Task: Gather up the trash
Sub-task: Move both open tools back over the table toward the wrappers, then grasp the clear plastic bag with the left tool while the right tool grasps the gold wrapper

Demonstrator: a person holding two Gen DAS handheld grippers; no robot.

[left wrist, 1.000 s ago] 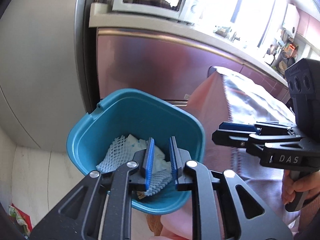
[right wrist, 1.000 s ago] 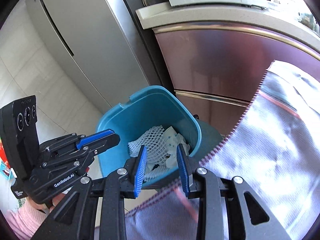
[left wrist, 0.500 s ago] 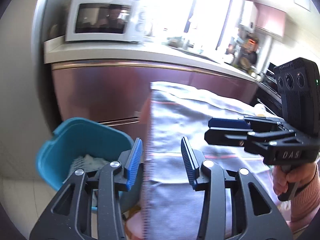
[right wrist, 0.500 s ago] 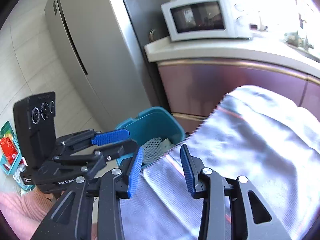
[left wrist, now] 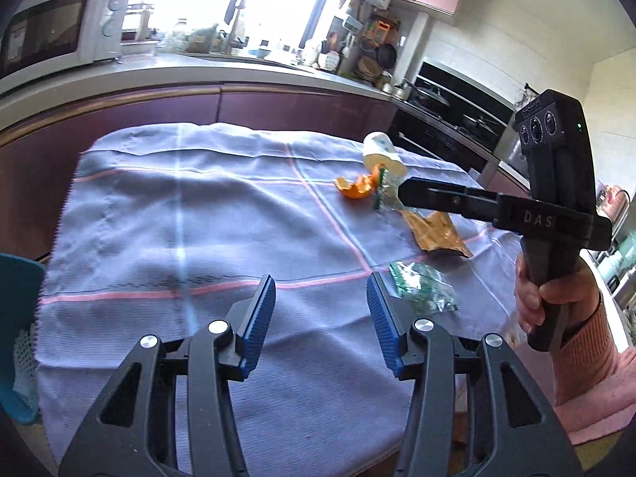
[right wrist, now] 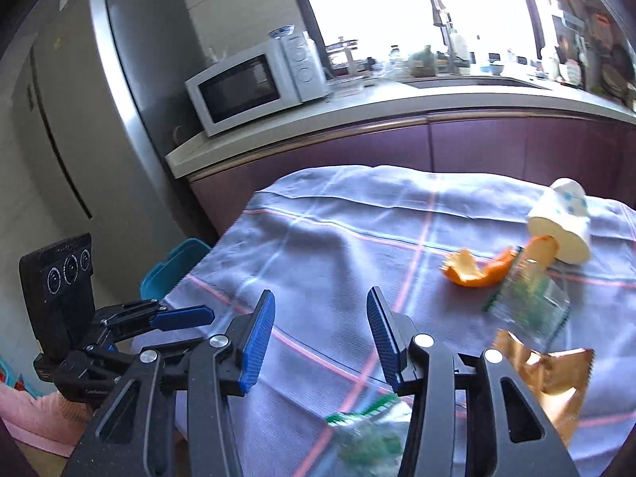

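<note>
From the left wrist, the left gripper (left wrist: 320, 314) hangs empty over the checked grey tablecloth (left wrist: 198, 214), jaws opening. The crumpled green-printed clear wrapper (left wrist: 423, 292) lies just right; closing across its short width should grip best.

From the right wrist, the right gripper (right wrist: 320, 336), jaws opening and empty, faces the curled orange peel (right wrist: 475, 268), long axis left-right.
</note>
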